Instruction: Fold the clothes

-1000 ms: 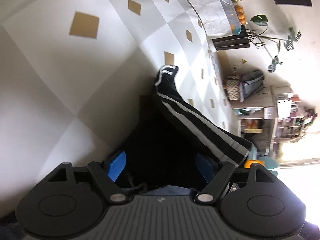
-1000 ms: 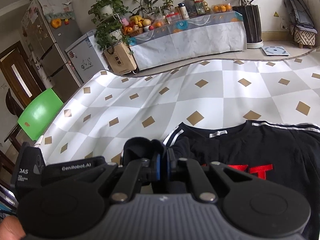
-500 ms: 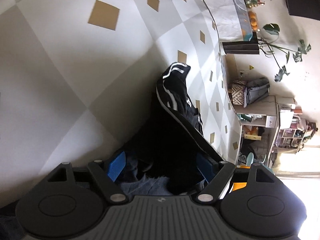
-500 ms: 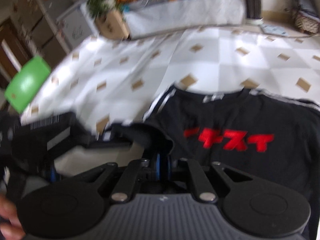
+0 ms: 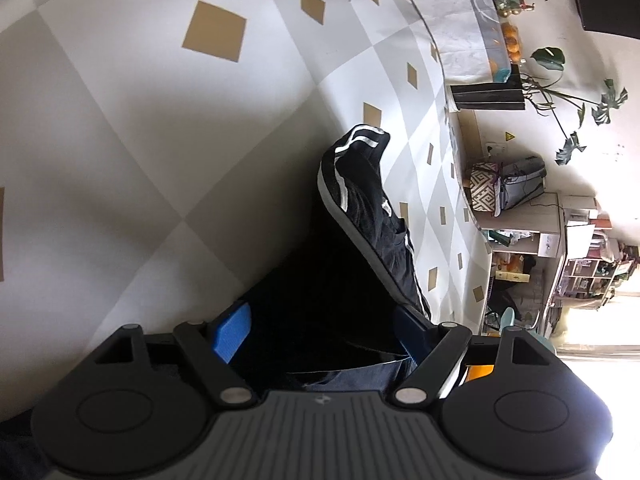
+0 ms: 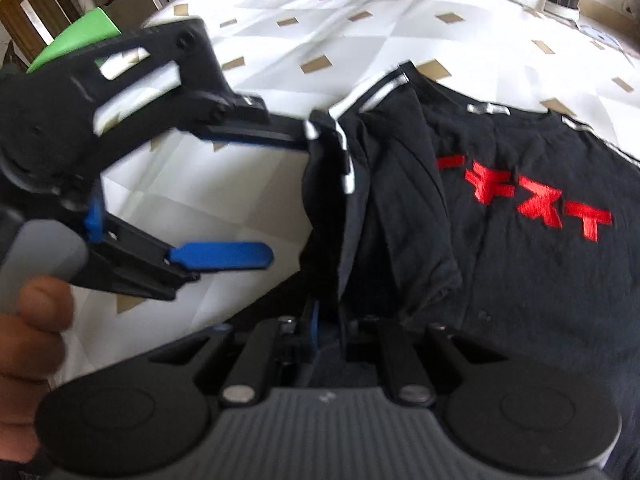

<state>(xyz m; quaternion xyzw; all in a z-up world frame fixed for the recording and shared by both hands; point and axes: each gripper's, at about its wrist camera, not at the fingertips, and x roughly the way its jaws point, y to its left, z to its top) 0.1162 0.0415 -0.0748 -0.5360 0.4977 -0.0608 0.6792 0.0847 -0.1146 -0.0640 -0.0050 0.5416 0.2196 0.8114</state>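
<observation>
**A:** What are your right fingers (image 6: 328, 320) doing?

**B:** You have them nearly clenched on a fold of the black T-shirt (image 6: 540, 280), and they are opening. The cloth stands up as a thin ridge between the blue pads.

**A:** And the left?

**B:** Your left fingers (image 6: 284, 196) are released and spread wide. The upper one touches the striped hem of the sleeve (image 6: 400, 200); the lower one hangs free over bare worktop (image 6: 360, 28). From the left wrist view, black cloth lies in the gap, but neither pad presses it. Your hand (image 6: 28, 340) shows at the handle, low on the left.

**A:** Where does the shirt lie?

**B:** Chest up, with the red lettering to your right. The sleeve is turned in over the body, its white stripes running along the folded edge.

**A:** What room do you have?

**B:** To the left of the shirt the worktop is open, and beyond the collar too, up to its far edge.

**A:** And the surface and the room?

**B:** A white and grey checked cover with tan diamonds. A green chair (image 6: 80, 32) stands past the left corner. The left wrist view shows a draped table (image 5: 460, 20), a leafy plant (image 5: 580, 100) and crowded shelves (image 5: 580, 264).
</observation>
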